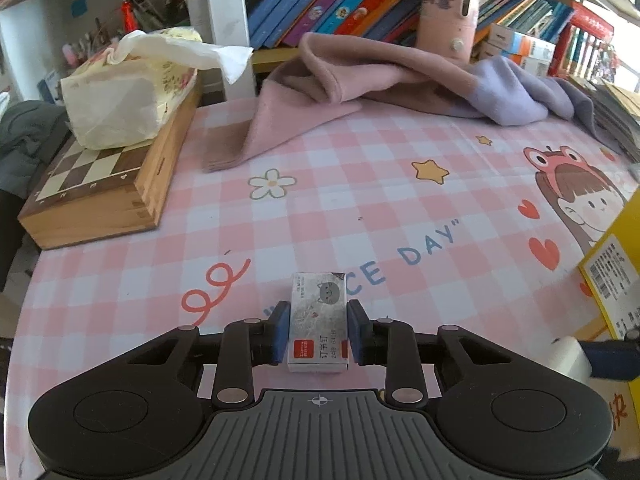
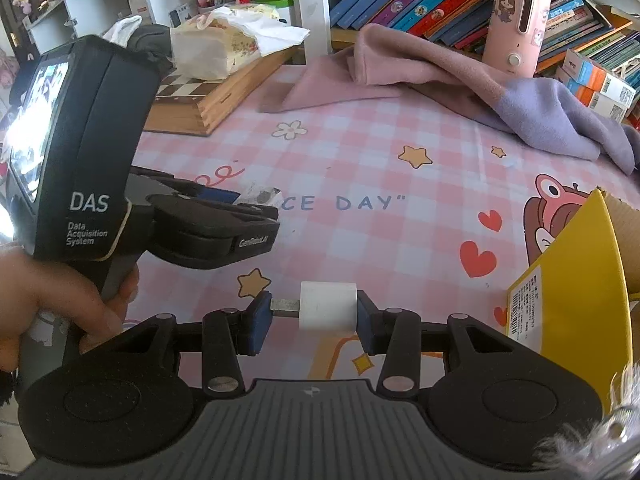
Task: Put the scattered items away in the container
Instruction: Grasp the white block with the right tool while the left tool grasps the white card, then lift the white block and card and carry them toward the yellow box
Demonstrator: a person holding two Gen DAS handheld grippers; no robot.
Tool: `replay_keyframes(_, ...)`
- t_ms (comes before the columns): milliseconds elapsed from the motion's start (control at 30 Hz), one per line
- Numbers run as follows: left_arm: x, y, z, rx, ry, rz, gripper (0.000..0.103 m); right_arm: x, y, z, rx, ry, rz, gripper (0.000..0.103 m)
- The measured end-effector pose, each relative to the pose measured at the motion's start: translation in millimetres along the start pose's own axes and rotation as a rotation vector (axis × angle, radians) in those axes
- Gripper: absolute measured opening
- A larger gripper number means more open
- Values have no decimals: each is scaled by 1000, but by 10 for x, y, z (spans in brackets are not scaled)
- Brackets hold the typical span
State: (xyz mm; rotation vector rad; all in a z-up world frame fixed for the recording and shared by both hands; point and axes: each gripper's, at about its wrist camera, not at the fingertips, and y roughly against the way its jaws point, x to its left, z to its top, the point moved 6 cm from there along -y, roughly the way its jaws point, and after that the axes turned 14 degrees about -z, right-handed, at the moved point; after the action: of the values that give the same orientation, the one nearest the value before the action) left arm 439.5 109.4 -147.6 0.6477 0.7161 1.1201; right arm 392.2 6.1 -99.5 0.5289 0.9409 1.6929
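My left gripper (image 1: 319, 330) is shut on a small grey staple box (image 1: 318, 320) with a cat picture, held just above the pink checked tablecloth. My right gripper (image 2: 308, 314) is shut on a white charger plug (image 2: 327, 306), its metal prongs against the left pad. The yellow cardboard box (image 2: 572, 304), the container, stands open at the right; it also shows in the left wrist view (image 1: 616, 280). The left gripper body (image 2: 80, 152) and the hand holding it fill the left of the right wrist view, with the staple box (image 2: 260, 196) at its tip.
A wooden chess box (image 1: 100, 184) with a tissue pack (image 1: 120, 88) on it lies at the back left. A pink and lilac cloth (image 1: 380, 84) lies across the back. A pink device (image 1: 448, 8) and books stand on the shelf behind.
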Motion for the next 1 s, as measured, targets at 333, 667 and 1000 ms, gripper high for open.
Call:
replay_keyframes(333,-98,482,-5,-63,6,-49,28,38,137,-7,-34,17,13,41)
replay_keyframes(667,-201,1285,-305,-143,127,-118,28,-72,667,-143,-129,-8,4,41)
replay_keyframes(1000,-478,1890,-748,-202,249,-249,28,-171,1249,-516,-162,-58,3,41)
